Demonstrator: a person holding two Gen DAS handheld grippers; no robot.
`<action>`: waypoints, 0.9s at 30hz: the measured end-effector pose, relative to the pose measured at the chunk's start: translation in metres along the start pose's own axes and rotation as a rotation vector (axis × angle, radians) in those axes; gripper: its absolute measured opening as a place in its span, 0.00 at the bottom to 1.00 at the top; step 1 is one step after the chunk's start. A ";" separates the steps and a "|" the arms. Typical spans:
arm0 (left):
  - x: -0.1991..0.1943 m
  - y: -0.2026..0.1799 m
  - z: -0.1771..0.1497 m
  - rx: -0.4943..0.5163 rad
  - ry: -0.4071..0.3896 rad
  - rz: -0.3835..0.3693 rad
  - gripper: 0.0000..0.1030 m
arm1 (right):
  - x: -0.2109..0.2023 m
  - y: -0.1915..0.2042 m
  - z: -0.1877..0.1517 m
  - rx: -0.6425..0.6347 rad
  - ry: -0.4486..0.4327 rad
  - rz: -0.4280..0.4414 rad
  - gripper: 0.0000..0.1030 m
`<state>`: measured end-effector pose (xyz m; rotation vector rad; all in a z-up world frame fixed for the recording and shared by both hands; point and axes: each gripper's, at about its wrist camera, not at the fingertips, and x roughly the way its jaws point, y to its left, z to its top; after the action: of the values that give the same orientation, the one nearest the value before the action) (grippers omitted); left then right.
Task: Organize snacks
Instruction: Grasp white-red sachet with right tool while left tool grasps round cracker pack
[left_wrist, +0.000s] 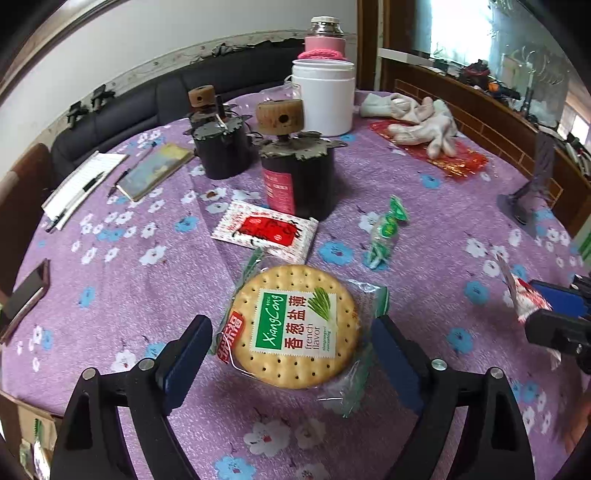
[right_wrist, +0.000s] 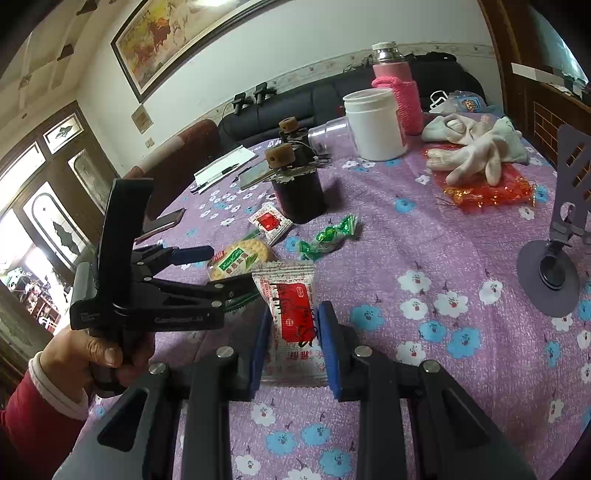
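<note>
The right gripper (right_wrist: 293, 328) is clamped on a red-and-white sachet (right_wrist: 291, 317), held upright and clear of the purple flowered tablecloth (right_wrist: 424, 240), presumably so it can be carried off to wherever the snacks are being gathered. The left gripper (left_wrist: 291, 354) is spread wide with its blue pads either side of the round cracker pack (left_wrist: 295, 326), nothing squeezed yet, so it looks lined up for the next grab. The cracker pack is lying flat near the table's front edge, clear wrapper with a green label, crinkled at the ends. A second sachet (left_wrist: 265, 230) is left flat just behind it, beside a dark canister (left_wrist: 299, 177), and a green wrapped candy (left_wrist: 386, 232) is nearby to the right, untouched.
</note>
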<state>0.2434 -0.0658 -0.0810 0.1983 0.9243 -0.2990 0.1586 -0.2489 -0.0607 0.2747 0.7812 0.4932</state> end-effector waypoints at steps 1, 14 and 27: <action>0.003 -0.003 0.000 0.017 0.018 -0.008 0.95 | 0.000 0.000 0.000 0.003 -0.002 0.000 0.25; 0.017 -0.004 -0.002 -0.030 0.017 0.009 0.86 | -0.002 -0.001 -0.006 0.024 -0.010 -0.008 0.25; -0.042 0.009 -0.046 -0.195 -0.074 0.091 0.78 | -0.017 0.026 -0.017 0.018 -0.033 0.026 0.25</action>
<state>0.1886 -0.0365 -0.0738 0.0488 0.8626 -0.1304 0.1278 -0.2346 -0.0515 0.3096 0.7505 0.5056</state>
